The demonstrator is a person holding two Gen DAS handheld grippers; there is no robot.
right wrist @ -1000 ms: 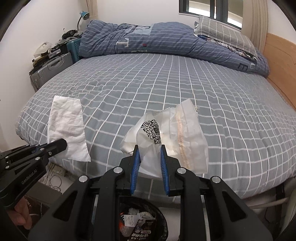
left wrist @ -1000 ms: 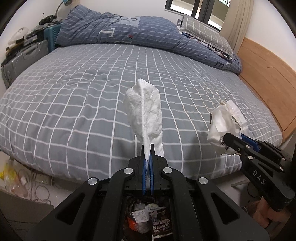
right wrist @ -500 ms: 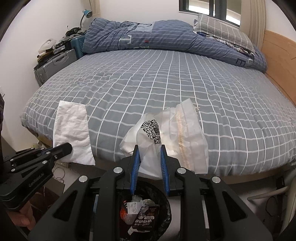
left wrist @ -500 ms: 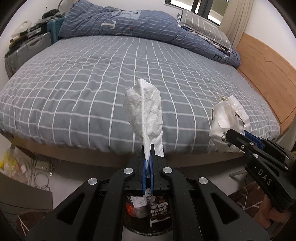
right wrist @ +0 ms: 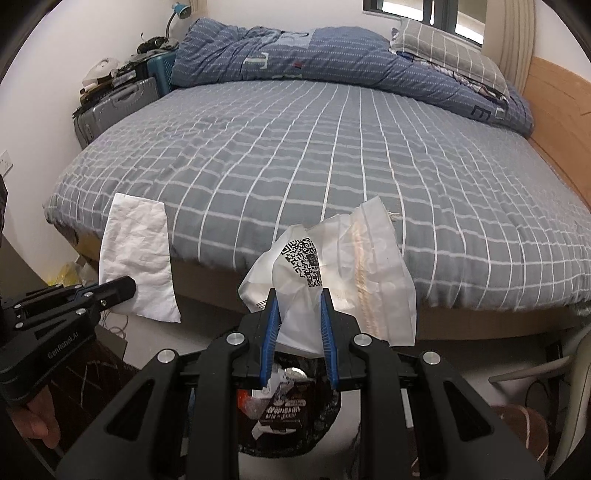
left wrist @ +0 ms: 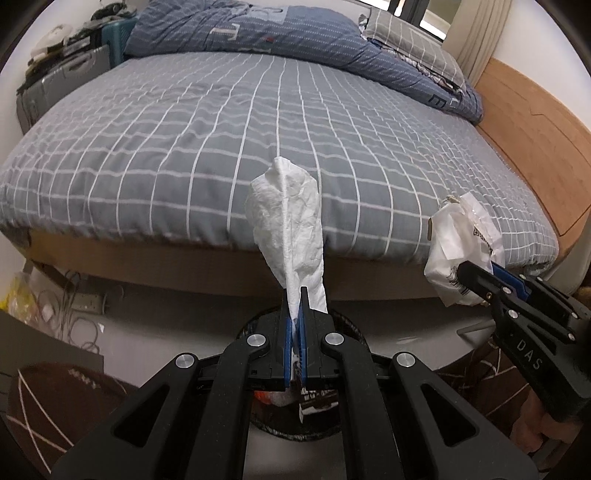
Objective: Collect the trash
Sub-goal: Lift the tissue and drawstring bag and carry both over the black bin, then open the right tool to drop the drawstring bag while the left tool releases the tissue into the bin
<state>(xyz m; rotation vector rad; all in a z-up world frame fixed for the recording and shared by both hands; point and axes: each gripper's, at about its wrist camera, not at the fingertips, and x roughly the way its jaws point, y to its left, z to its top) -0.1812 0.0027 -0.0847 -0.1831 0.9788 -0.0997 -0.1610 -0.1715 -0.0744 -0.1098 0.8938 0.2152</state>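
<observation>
My left gripper (left wrist: 294, 291) is shut on a crumpled white tissue (left wrist: 286, 229), which stands up from its fingers; the same tissue (right wrist: 138, 258) hangs at the left in the right wrist view. My right gripper (right wrist: 297, 295) is shut on a clear plastic bag with a QR code label (right wrist: 332, 269), seen also at the right as the plastic bag (left wrist: 461, 247). Below both grippers sits a black-lined trash bin (right wrist: 291, 406) with wrappers inside; the bin (left wrist: 295, 406) is partly hidden by the left gripper's body.
A bed with a grey checked sheet (left wrist: 258, 129) fills the far half, with a blue duvet (left wrist: 277, 33) and a pillow (left wrist: 406, 48) at its head. A grey suitcase (right wrist: 110, 110) stands at the left. Cables and a power strip (left wrist: 74, 306) lie on the floor.
Both grippers have drawn back from the bed and sunk, each still holding its piece. The bed edge has moved up the frame and the bin below shows more.
</observation>
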